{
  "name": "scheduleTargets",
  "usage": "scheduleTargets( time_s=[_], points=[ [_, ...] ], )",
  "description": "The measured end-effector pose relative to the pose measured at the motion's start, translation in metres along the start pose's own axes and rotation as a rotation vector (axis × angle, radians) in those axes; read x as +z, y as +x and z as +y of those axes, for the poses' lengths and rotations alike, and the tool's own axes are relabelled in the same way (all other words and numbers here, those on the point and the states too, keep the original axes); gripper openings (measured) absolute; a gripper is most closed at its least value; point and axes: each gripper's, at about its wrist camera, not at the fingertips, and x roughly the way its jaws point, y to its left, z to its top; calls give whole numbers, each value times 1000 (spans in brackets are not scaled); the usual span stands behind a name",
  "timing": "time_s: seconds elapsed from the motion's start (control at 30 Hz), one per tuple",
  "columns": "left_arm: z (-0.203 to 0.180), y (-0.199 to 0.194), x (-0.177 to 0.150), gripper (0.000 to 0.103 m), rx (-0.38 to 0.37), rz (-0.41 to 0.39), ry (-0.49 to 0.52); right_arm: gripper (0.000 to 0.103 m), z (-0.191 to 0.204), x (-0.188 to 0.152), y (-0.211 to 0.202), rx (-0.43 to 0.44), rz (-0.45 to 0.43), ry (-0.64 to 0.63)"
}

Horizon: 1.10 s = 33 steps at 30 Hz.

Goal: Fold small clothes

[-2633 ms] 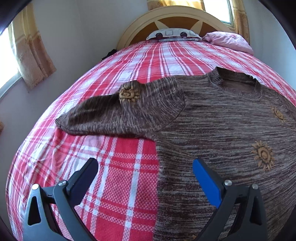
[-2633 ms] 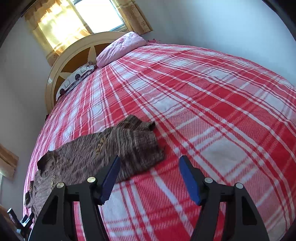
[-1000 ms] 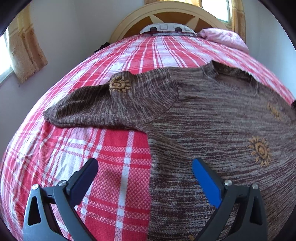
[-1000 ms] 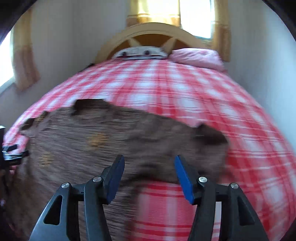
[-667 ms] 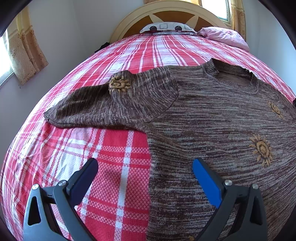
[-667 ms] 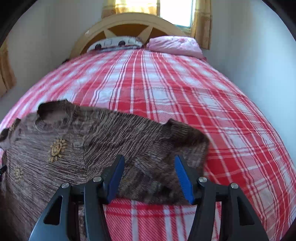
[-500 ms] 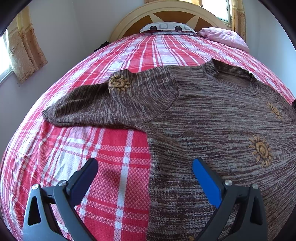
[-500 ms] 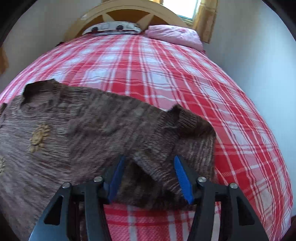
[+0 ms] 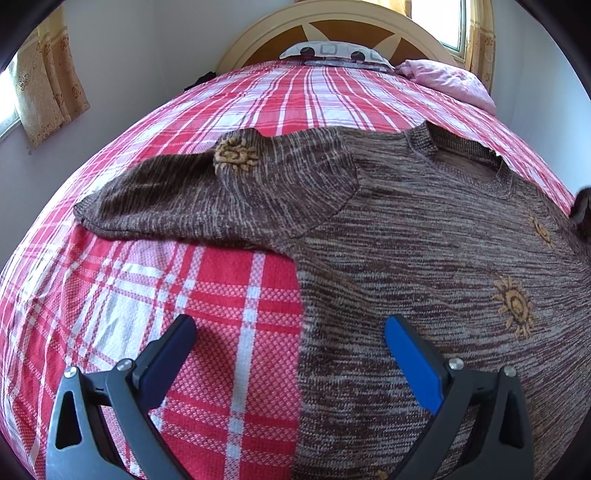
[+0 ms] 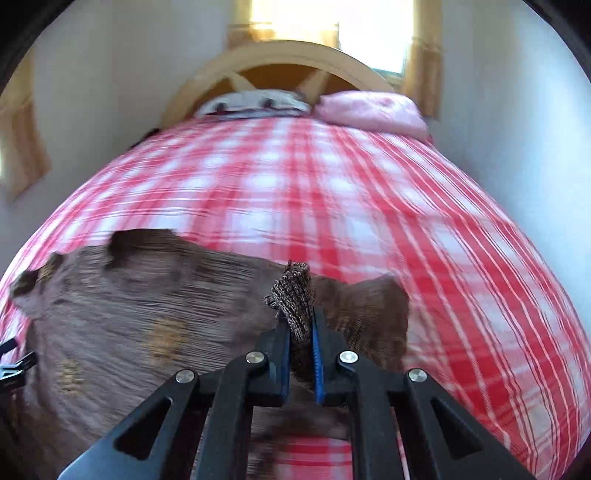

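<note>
Left wrist view: left gripper (image 9: 288, 332) jaws wide apart, nothing between them, hovering over the sweater's (image 9: 424, 236) side edge. Brown knit sweater lies flat on the bed (image 9: 236, 306), red-and-white plaid cover. One sleeve (image 9: 207, 199) stretches out sideways from the sweater body; neckline on the sweater's headboard (image 9: 332, 26) side. Pink pillow (image 9: 450, 85) well beyond the sweater, by the headboard.

Right wrist view: blurred. Right gripper (image 10: 300, 328) jaws pressed together on a bunch of the sweater's (image 10: 147, 325) knit, fabric poking up out of the pads. Pinched bit is lifted off the bed (image 10: 332, 206); rest of the sweater lies on the plaid cover. Patterned pillow (image 10: 255, 103) and pink pillow (image 10: 373, 110) far past the sweater, against the headboard (image 10: 280, 59).
</note>
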Motion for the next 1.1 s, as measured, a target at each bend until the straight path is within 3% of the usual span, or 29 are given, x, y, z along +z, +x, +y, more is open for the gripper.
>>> scheduleTargets(
  time_s=[0.2, 0.27, 0.3, 0.33, 0.4, 0.47, 0.63, 0.77, 0.93, 1.0, 1.1],
  points=[
    [-1, 0, 0, 103, 3, 0, 2, 9, 83, -13, 4, 112, -6, -134],
    [-1, 0, 0, 103, 4, 0, 3, 10, 103, -27, 16, 179, 48, -161],
    [-1, 0, 0, 103, 4, 1, 4, 17, 109, -33, 22, 205, 83, -170],
    [0, 0, 0, 103, 0, 2, 2, 32, 114, -42, 29, 238, 132, -179],
    [2, -1, 1, 103, -11, 3, -2, 47, 118, -57, 30, 295, 189, -188],
    [3, -7, 2, 103, -38, 3, 8, 47, 113, -71, 17, 345, 185, -195],
    [-24, -47, 13, 103, -122, -66, 68, 47, 58, -104, -33, 336, 89, -129],
    [-81, -63, 35, 102, -215, -72, 175, 53, 12, -119, -47, 238, 1, -17],
    [-162, -43, 66, 85, -298, -8, 237, 54, -22, -131, -51, 158, -77, 111],
    [-184, -29, 75, 67, -333, 34, 214, 54, -30, -132, -52, 152, -88, 152],
    [-212, -8, 84, 63, -375, 78, 170, 54, -35, -132, -53, 156, -113, 168]
  ],
)
